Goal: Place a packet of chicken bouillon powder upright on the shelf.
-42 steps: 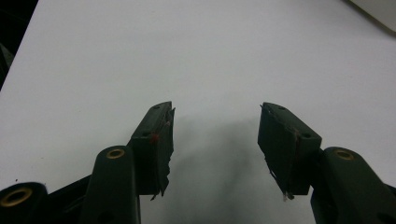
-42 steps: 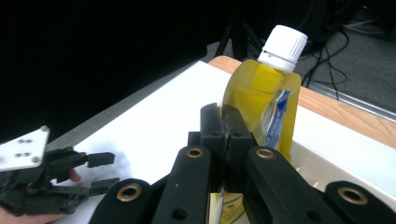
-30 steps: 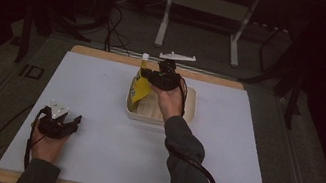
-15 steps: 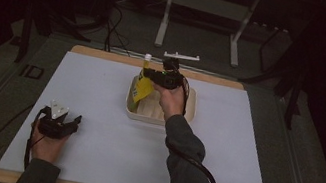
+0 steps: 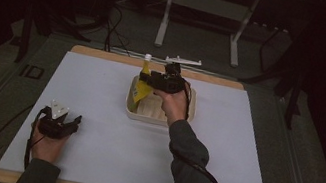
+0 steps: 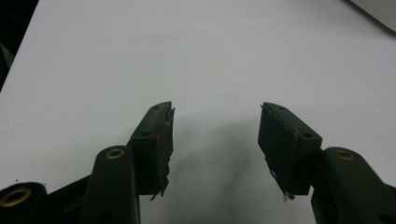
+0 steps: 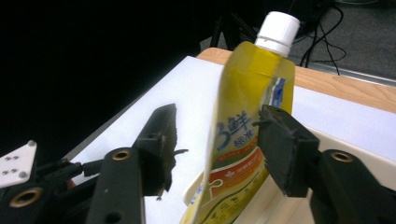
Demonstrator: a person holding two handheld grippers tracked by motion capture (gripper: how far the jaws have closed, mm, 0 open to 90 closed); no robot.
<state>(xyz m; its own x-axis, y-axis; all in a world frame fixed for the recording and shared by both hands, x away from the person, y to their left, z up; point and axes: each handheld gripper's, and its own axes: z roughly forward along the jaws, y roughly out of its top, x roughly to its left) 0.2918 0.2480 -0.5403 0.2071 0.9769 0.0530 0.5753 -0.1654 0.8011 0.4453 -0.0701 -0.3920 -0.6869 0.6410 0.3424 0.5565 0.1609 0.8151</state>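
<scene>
The yellow spouted pouch with its white screw cap stands upright at the left end of the shallow cream tray, its bottom inside the tray and its spout pointing up. The right hand-held gripper sits at the pouch, near the far middle of the desk. In the right gripper view its jaws are spread apart on either side of the pouch: the right jaw looks to be touching the pouch's edge, while a clear gap lies between the left jaw and the pouch, so the pouch is not clamped. From the high view it is hard to say whether the pouch stands by itself or leans on that jaw.

The left hand-held gripper rests low over the bare white desk at the near left corner, well apart from the tray, its jaws released and nothing between them.

As a judgement, placing the pouch into the tray seems nearly complete: the pouch is in the tray and unclamped. What remains is to draw the right hand-held gripper clear without tipping it.
</scene>
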